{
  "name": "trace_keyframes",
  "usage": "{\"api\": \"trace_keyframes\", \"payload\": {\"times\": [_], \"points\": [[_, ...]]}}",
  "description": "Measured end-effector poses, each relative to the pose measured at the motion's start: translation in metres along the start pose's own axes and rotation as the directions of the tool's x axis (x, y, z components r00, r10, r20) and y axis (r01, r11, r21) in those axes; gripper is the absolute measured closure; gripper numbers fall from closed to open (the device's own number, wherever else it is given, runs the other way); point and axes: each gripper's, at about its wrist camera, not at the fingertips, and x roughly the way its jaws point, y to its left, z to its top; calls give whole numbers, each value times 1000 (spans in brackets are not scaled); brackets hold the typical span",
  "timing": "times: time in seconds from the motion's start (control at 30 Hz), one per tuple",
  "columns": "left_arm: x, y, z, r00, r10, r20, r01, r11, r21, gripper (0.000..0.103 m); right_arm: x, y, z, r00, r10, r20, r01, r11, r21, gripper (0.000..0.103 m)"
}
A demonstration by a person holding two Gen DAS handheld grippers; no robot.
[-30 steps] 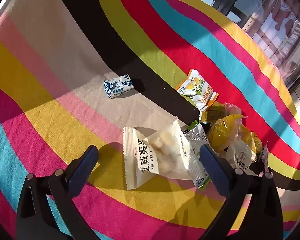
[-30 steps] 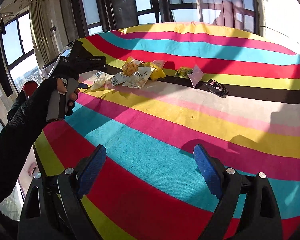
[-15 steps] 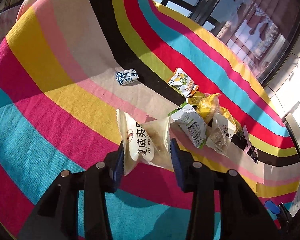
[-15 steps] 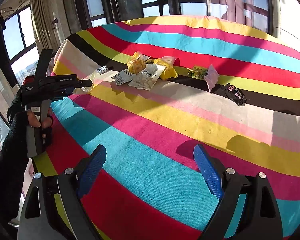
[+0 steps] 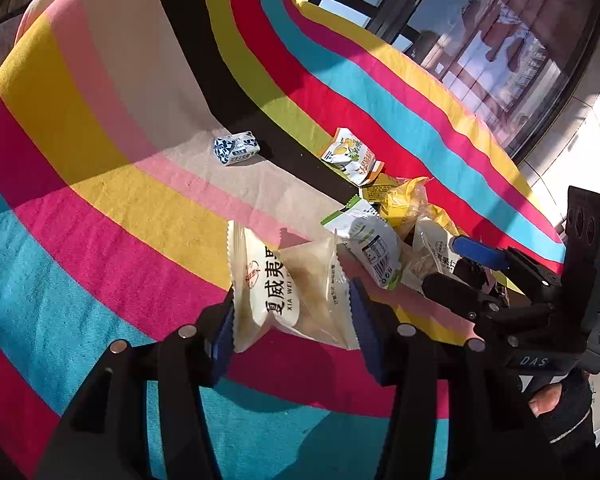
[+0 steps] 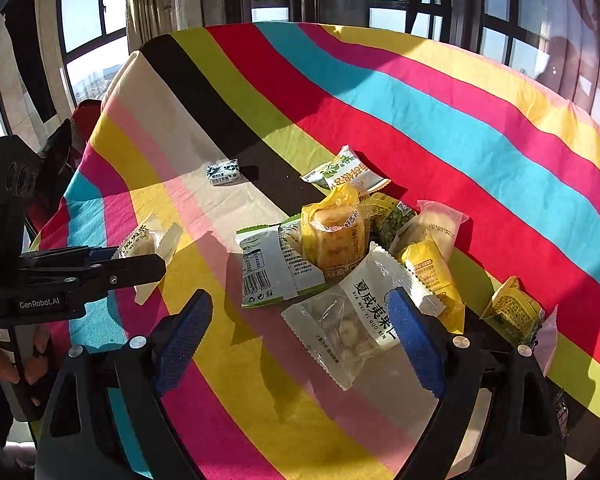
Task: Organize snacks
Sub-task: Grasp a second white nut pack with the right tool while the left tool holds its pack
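My left gripper (image 5: pixel 292 316) is shut on a white Xia Wei Yi nut packet (image 5: pixel 288 288) and holds it above the striped cloth; it also shows in the right wrist view (image 6: pixel 148 240). My right gripper (image 6: pixel 300 336) is open, its fingers either side of a second white nut packet (image 6: pixel 356 320) at the front of the snack pile. The pile holds a yellow cake packet (image 6: pixel 334 232), a green-and-white packet (image 6: pixel 276 268) and small yellow packets (image 6: pixel 432 272). A blue-and-white packet (image 5: pixel 236 148) lies apart to the left.
The striped tablecloth (image 6: pixel 440 128) covers the whole table. A green-and-orange packet (image 6: pixel 344 172) lies behind the pile, and a small yellow packet (image 6: pixel 512 308) to its right. The right gripper appears in the left wrist view (image 5: pixel 500 280). Windows stand behind the table.
My left gripper lifted the nut packet further off the cloth. My right gripper moved forward across the table to the snack pile and now straddles the second nut packet.
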Motion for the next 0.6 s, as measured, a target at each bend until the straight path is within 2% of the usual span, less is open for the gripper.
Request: {"api": "trace_keyframes", "payload": {"times": [0.07,0.1,0.17,0.2,0.23,0.27,0.43,0.53,0.6], "points": [[0,0,0,1000,-4,-3,4,1000,4,51,21,-7,-1,996,-25,-81,24,999,-22,17],[1,0,0,1000,-6,-5,6,1000,5,50,26,-11,-5,994,-11,-112,10,1000,-13,17],[1,0,0,1000,-10,-9,10,1000,9,49,16,-21,-14,991,100,-90,-94,993,73,16],[1,-1,0,1000,-13,-9,13,1000,11,48,6,-23,-20,980,188,-65,-181,978,100,16],[1,-1,0,1000,-19,-9,19,1000,14,46,-3,-21,-27,971,236,-42,-231,968,101,17],[1,-2,0,1000,-22,-12,22,1000,17,46,-12,-19,-34,973,230,-20,-227,970,91,17],[3,-3,0,1000,-20,-14,21,999,25,37,-24,-29,-49,998,68,0,-67,987,148,17],[1,-3,1,1000,-7,-5,7,1000,18,26,-10,-42,-41,996,82,-41,-72,974,216,16],[1,-2,1,1000,-7,-5,7,1000,18,26,1,-40,-34,993,78,-84,-59,976,210,16]]}}
